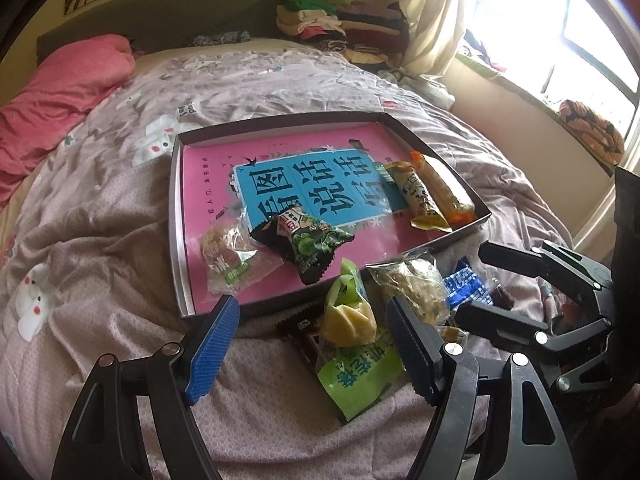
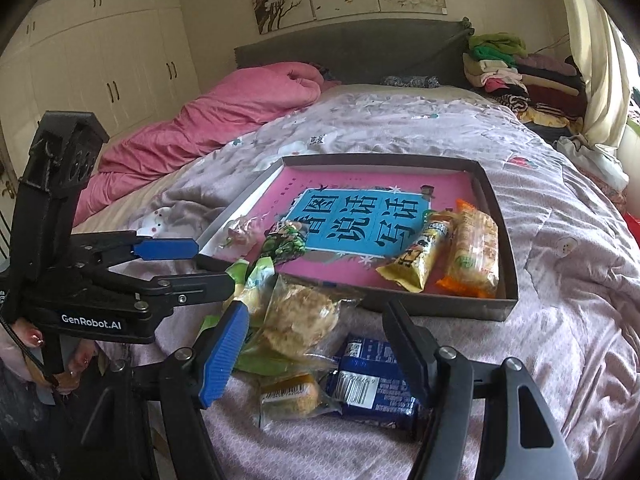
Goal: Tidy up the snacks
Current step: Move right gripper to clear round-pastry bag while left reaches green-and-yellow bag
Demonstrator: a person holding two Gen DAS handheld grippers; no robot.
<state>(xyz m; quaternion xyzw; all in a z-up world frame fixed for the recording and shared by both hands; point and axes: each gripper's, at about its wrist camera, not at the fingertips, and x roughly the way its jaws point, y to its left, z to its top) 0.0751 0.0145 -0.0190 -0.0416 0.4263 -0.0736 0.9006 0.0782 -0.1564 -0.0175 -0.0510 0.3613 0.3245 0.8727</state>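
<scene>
A shallow grey tray [image 1: 176,208] [image 2: 508,256] lined in pink lies on the bed. It holds a clear packet [image 1: 228,264], a dark green pea packet [image 1: 308,244], a yellow bar [image 2: 420,256] and an orange bar [image 2: 476,256]. Loose snacks lie on the quilt before its near edge. My left gripper [image 1: 312,302] [image 2: 214,264] stands open over a green packet [image 1: 348,320] and a brown packet [image 1: 304,332]. My right gripper [image 2: 316,306] [image 1: 472,280] stands open over a clear biscuit packet [image 2: 300,320], with a blue packet [image 2: 372,380] and a small yellow cake pack [image 2: 288,396] nearer the camera.
The bed carries a lilac quilt [image 2: 560,280], rumpled around the tray. A pink duvet [image 2: 224,120] is bunched at the far left. Folded clothes [image 2: 512,76] are stacked by the headboard, and a curtain and window [image 1: 560,40] are on the right. A hand [image 2: 24,344] holds the left gripper's handle.
</scene>
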